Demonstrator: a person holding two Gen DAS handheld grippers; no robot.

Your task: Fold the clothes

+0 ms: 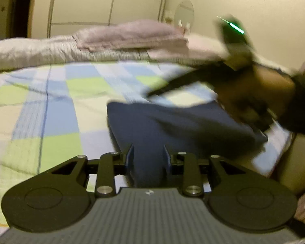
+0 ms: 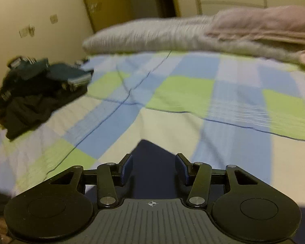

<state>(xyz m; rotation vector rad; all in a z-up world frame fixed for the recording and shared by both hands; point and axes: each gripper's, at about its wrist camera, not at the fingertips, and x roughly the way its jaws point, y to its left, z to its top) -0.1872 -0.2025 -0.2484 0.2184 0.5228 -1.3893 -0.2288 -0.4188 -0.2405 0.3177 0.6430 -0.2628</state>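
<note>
Jaws of both grippers, left gripper (image 1: 148,154) and right gripper (image 2: 154,167), clamp the navy garment (image 1: 172,126) mid-fold on the bed (image 2: 172,93); dark heap (image 2: 36,93) remains unfolded.

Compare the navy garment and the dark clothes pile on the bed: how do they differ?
The navy garment is blue and spread fairly flat near the front; the dark clothes pile is blackish and crumpled in a heap at the far left edge. The navy garment runs between the left tongs and right tongs; the pile lies untouched. Both rest on the checked bedsheet.
</note>
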